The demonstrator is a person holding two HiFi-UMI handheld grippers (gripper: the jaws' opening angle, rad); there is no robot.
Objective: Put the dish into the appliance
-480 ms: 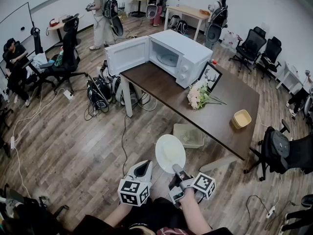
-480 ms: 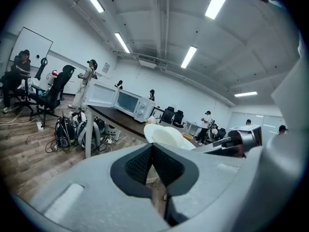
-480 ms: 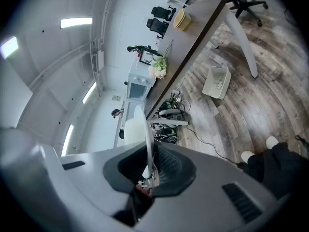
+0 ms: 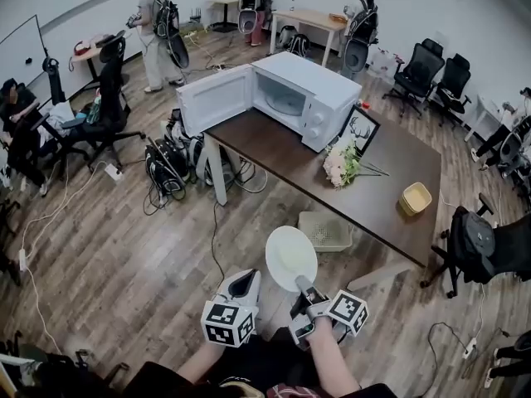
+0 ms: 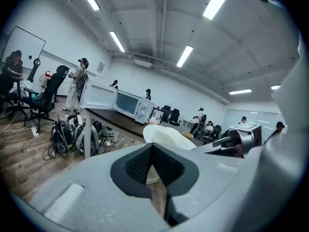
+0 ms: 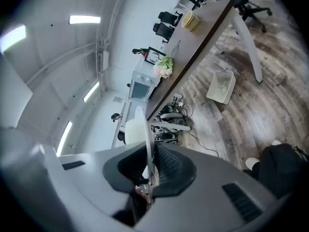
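Observation:
In the head view my right gripper (image 4: 302,285) is shut on the near rim of a round white dish (image 4: 290,257), held out over the wooden floor. My left gripper (image 4: 243,284) is beside it on the left, shut and empty. The white microwave (image 4: 311,98) stands at the far end of the dark table (image 4: 390,185) with its door (image 4: 214,98) swung open. The right gripper view shows the dish (image 6: 145,127) edge-on between the pads of my right gripper (image 6: 148,170). Beyond my shut left gripper (image 5: 153,164), the left gripper view shows the dish (image 5: 166,138) and the microwave (image 5: 128,104).
On the table are flowers (image 4: 342,162), a framed picture (image 4: 362,129) and a yellow bowl (image 4: 415,197). A white basket (image 4: 326,230) lies on the floor by the table. Bags and cables (image 4: 170,160) crowd the table's left end. Office chairs (image 4: 477,251) and people stand around.
The head view has shifted slightly. The dish and both grippers keep the same pose. People at the back of the room have moved a little.

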